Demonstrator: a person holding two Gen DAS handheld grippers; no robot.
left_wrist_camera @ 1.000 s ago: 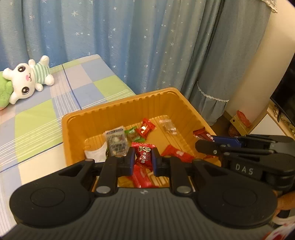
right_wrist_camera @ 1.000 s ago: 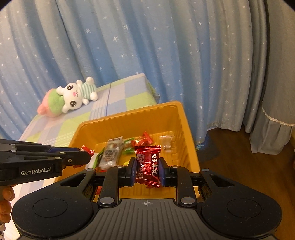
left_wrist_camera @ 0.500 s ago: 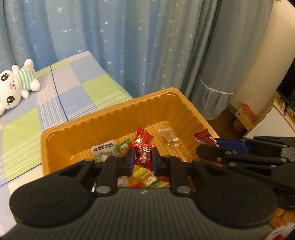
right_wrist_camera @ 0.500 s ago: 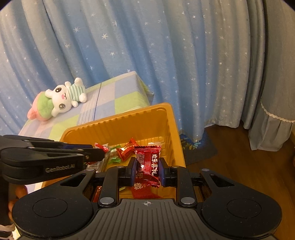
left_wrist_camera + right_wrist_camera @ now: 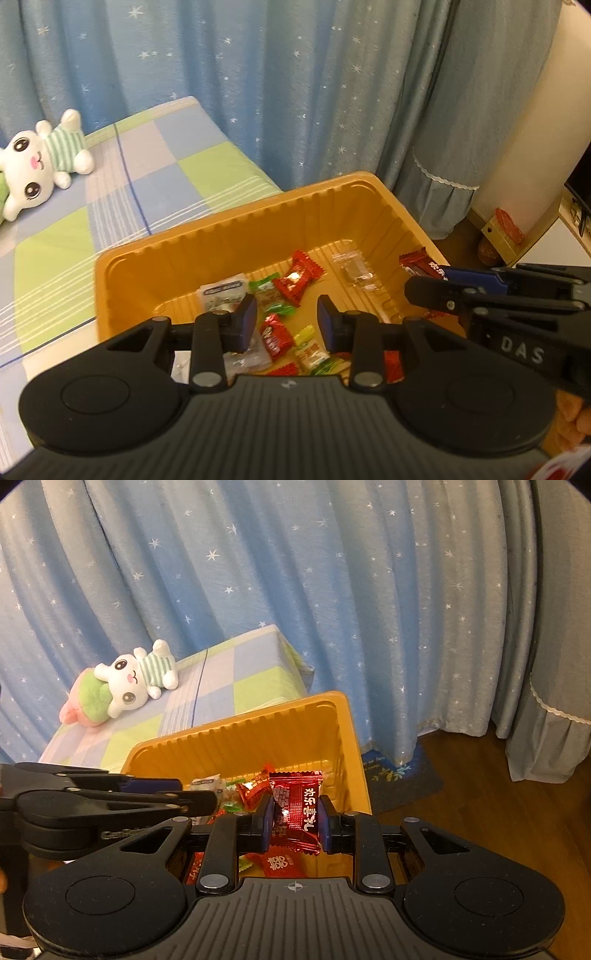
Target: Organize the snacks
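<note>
The left gripper [image 5: 286,321] has just been opening, nothing between its jaws now. The right gripper [image 5: 295,818] pinches a red candy [image 5: 297,806] over the orange tray [image 5: 236,738]. Let go too near the rim, it could fall outside.

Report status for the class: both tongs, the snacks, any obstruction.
Left tongs just opened, empty, over orange tray. Right tongs shut on red candy packet above tray. Nothing in the way.

Loose snacks [image 5: 291,280] crowd the orange bin [image 5: 236,243]; right gripper [image 5: 424,280] flanks it.
</note>
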